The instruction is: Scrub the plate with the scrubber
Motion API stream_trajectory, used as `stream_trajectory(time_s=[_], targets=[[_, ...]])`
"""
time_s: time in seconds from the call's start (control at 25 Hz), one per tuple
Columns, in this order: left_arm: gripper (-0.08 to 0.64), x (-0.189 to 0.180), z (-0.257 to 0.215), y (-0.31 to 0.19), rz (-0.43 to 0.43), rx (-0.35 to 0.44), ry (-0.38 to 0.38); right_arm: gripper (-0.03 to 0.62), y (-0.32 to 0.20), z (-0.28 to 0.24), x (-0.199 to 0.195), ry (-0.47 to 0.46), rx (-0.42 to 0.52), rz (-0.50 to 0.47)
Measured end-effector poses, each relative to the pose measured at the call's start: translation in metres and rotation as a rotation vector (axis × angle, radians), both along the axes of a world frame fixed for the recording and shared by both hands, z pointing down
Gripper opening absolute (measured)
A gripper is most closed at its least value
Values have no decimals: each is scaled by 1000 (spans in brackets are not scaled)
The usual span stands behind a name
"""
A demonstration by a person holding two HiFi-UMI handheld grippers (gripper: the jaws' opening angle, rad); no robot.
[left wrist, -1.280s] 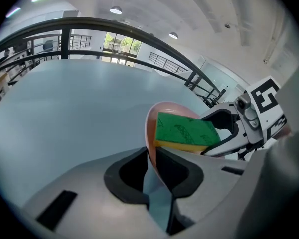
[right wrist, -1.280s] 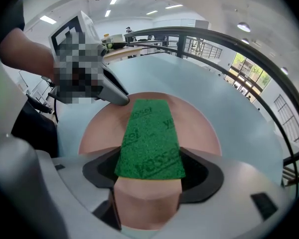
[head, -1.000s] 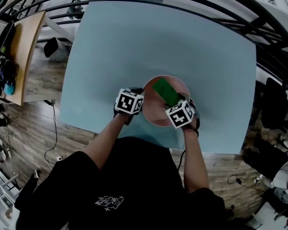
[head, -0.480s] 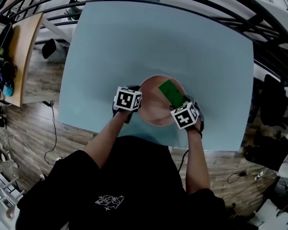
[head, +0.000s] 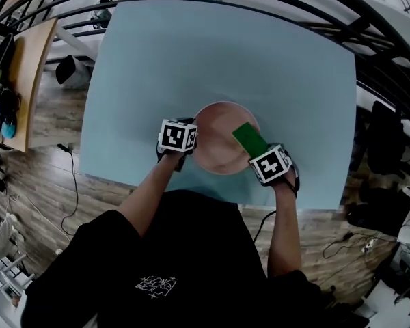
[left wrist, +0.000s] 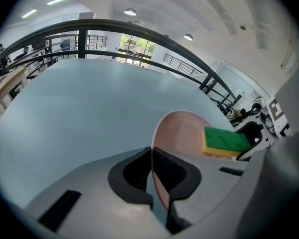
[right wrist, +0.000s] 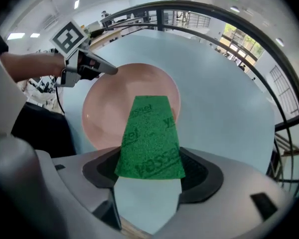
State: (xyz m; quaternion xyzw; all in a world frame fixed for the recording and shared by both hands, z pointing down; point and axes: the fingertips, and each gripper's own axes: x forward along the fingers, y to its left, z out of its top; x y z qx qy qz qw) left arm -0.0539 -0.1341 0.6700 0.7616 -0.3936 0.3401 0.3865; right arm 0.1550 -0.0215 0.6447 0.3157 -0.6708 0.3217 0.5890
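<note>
Two grippers meet over one pink plate on a pale blue counter.

Broad and bare, the counter [head: 219, 60] carries the round plate [head: 215, 142] near its front edge, close to the person. The left gripper [head: 191, 146] comes in at the plate's left side, and in the left gripper view its dark fingers [left wrist: 132, 176] are pressed together on the plate's thin rim, which runs straight up between them. The right gripper [head: 258, 152] reaches in from the plate's right side, its fingers [right wrist: 199, 176] pinching the near end of the scrubber [right wrist: 150, 138]. The scrubber has a green rough pad on top and yellow sponge beneath. Its far end rests on the right part of the plate's face, pointing toward the middle.
</note>
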Motion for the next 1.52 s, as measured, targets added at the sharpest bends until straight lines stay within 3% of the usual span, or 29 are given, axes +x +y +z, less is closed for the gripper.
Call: stream_trajectory(time_s=[0.36, 0.84, 1.08, 1.32, 1.52], targets=[[18, 0, 1, 0, -14, -4, 0, 331, 34, -8, 13, 165, -92, -376], [18, 4, 2, 0, -12, -8, -9, 333, 42, -18, 18, 293, -138, -654], [18, 5, 1, 0, -17, -6, -10, 333, 40, -15, 6, 249, -100, -696], [18, 4, -1, 0, -25, -9, -5, 333, 44, -7, -19, 97, -64, -743], [18, 2, 2, 0, -31, -11, -11, 333, 44, 6, -39, 37, -51, -710]])
